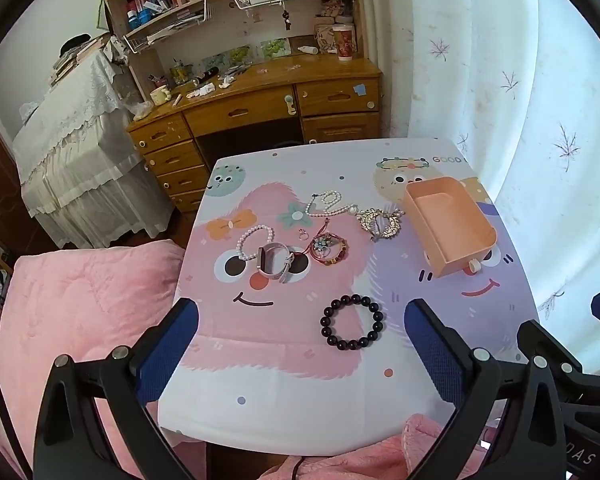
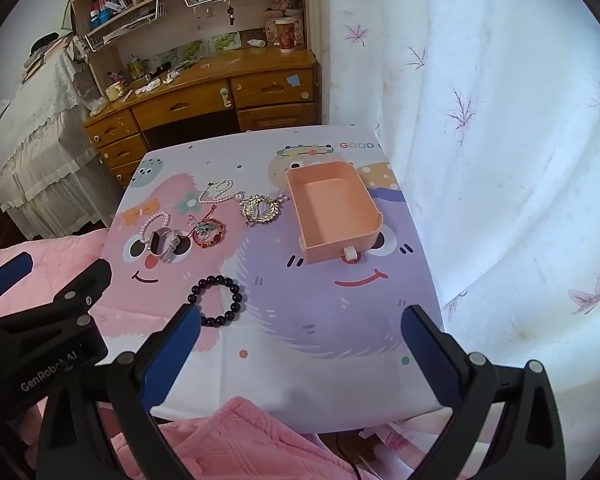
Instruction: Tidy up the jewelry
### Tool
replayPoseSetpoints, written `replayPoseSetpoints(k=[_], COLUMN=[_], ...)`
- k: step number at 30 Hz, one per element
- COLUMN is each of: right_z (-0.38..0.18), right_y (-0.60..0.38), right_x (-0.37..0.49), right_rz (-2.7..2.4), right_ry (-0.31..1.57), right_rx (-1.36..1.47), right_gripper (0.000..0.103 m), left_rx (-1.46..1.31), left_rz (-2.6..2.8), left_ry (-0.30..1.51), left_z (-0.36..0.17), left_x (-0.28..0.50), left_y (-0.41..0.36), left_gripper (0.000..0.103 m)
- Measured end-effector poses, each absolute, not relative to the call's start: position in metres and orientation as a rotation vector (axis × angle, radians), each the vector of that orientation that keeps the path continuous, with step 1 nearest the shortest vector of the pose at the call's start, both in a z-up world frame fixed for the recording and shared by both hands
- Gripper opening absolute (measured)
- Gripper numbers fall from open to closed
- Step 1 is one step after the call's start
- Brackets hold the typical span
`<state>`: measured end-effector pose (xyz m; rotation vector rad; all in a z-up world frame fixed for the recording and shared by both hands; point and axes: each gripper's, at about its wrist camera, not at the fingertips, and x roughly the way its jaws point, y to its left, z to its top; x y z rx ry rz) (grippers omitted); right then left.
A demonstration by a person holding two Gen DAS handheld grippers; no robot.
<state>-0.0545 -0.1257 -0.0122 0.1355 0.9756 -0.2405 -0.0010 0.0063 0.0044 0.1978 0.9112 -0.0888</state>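
Jewelry lies on a small table with a cartoon-print cloth point(image 1: 300, 380) point(image 2: 320, 360). A dark bead bracelet point(image 1: 352, 323) point(image 2: 217, 300) lies nearest. Behind it are a white watch point(image 1: 274, 262) point(image 2: 164, 245), a pearl bracelet point(image 1: 254, 240), a red bracelet point(image 1: 328, 247) point(image 2: 209, 233), a small ring point(image 1: 303, 234), a pearl necklace point(image 1: 330, 204) point(image 2: 219, 192) and a gold ornament point(image 1: 380, 220) point(image 2: 260, 209). An empty orange drawer box point(image 1: 448, 224) point(image 2: 336, 212) stands at the right. My left gripper point(image 1: 302, 332) and right gripper point(image 2: 302, 336) are open and empty, above the table's near edge.
A pink quilt point(image 1: 80, 312) point(image 2: 240, 440) lies left of and in front of the table. A wooden desk with shelves point(image 1: 260, 100) stands behind. A white curtain point(image 1: 540, 120) point(image 2: 500, 160) hangs at the right. The left gripper's body point(image 2: 40, 320) shows beside the right one.
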Motion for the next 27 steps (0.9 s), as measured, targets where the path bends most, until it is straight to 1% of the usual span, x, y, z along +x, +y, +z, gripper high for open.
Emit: replayPoseSetpoints(k=[27], right_z=[-0.014], right_y=[-0.118], right_x=[-0.052], right_rz=[-0.227], right_ry=[0.98], right_rx=[0.145], right_gripper=[0.101], left_rx=[0.202], left_rz=[-0.083], left_ry=[0.913], left_z=[0.003], left_x=[-0.001], left_y=[0.005], left_gripper=[0.102])
